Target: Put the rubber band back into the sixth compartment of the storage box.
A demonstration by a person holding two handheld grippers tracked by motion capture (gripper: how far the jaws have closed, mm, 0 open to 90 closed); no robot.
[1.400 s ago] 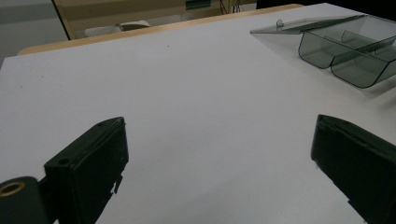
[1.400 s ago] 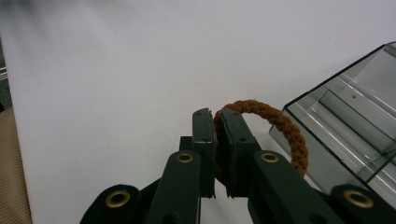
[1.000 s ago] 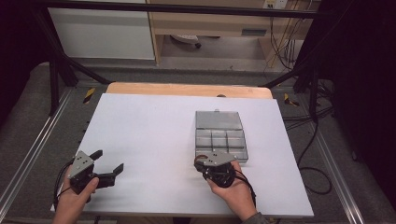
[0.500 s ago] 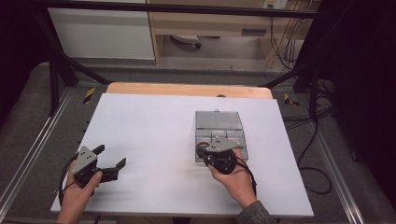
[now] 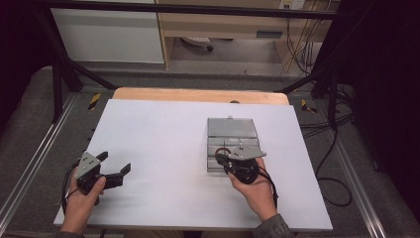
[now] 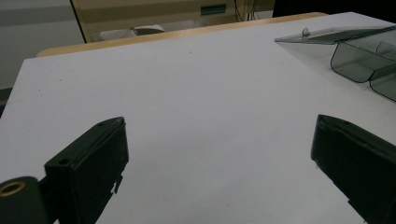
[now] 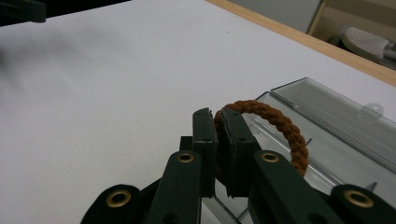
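- Since a second ago, the right gripper (image 5: 224, 157) has gone forward from the near edge of the clear plastic box (image 5: 232, 133) to a spot over its near compartments; the left gripper (image 5: 115, 165) has shifted only slightly, staying near the table's near left corner.
- Left side, high view: the person's left hand (image 5: 81, 198) holds the left gripper just above the white tabletop (image 5: 158, 134), its grey three-cornered plate on top and its tips pointing toward the table's middle.
- In the left gripper view, its two black jaws stand wide apart with bare white table between them and nothing held; the box shows at the far right with its lid (image 6: 327, 36) open.
- Middle: the white sheet lies bare between the two grippers, which are well apart.
- Right side, high view: the right hand (image 5: 255, 191) holds the right gripper above the near left part of the box, whose lid lies flat toward the far side.
- In the right gripper view, its jaws are pinched nearly together on a brown braided ring (image 7: 280, 128), like a hair tie; the loop arches up and to the right of the tips, above the box's compartments.
- Whether the ring touches the box cannot be told.
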